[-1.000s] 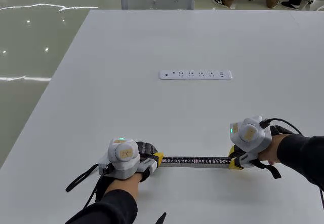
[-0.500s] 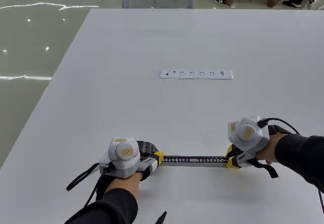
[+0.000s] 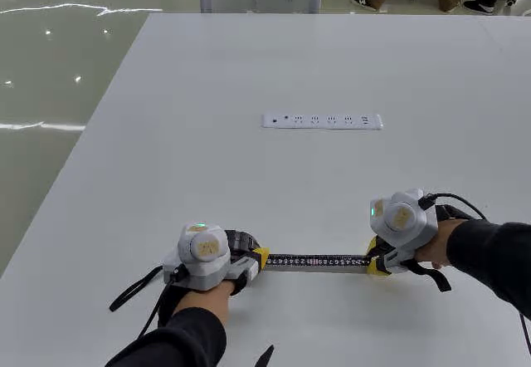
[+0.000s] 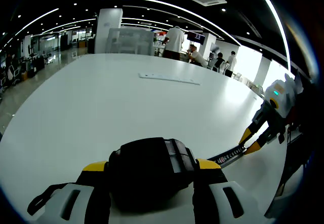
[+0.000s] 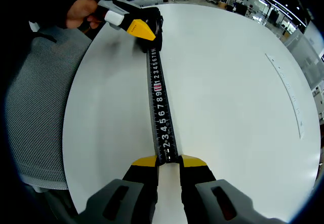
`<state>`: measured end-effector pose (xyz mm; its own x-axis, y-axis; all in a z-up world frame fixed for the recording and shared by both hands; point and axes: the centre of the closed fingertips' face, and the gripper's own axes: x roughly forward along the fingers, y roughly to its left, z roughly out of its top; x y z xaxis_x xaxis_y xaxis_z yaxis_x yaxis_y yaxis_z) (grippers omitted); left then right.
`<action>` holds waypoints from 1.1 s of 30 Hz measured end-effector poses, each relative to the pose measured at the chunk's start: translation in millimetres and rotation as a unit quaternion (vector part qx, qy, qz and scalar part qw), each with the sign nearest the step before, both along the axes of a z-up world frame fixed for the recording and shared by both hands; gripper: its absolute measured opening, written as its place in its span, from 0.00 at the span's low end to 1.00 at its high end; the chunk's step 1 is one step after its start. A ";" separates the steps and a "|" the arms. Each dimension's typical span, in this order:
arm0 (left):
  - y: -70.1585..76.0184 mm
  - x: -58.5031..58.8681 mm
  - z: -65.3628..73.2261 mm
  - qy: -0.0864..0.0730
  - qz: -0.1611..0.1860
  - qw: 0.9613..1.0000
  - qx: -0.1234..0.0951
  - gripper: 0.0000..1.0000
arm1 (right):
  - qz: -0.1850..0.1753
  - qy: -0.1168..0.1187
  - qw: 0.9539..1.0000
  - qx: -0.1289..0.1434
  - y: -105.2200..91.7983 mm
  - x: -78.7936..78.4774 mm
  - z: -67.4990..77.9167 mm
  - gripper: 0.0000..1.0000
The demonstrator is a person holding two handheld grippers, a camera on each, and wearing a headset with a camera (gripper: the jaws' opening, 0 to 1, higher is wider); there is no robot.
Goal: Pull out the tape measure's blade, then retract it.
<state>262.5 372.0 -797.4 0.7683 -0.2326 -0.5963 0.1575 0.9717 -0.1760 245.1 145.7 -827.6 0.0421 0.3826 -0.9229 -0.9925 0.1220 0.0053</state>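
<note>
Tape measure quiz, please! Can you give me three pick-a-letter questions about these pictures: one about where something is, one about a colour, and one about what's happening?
1. Where is the power strip?
A) on the table, beyond the blade
B) under the blade
C) on the floor

2. What colour are the tips of the fingers?
A) red
B) yellow
C) green

3. How is the blade?
A) wound all the way in
B) pulled out from the left gripper to the right gripper
C) snapped in two

Answers: 1 A, the head view shows it lying farther up the table. 2 B, both gripper views show yellow tips. 3 B, the left gripper clamps the tape measure case and the right gripper pinches the blade's end.
</note>
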 end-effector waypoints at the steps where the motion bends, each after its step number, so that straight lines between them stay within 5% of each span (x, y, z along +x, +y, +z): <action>1: 0.0 0.0 -0.1 0.000 0.000 1.000 0.000 0.62 | 0.000 0.000 1.000 0.000 0.7 0.0 0.1 0.12; 33: 0.5 -0.9 -0.5 0.006 -0.003 1.000 -0.008 0.62 | -0.003 -0.001 1.000 0.006 16.2 -1.3 0.8 0.12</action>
<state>261.6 372.5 -797.9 0.7595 -0.2460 -0.6022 0.1606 0.9680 -0.1929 243.8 161.9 -826.9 0.0470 0.3930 -0.9184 -0.9917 0.1285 0.0042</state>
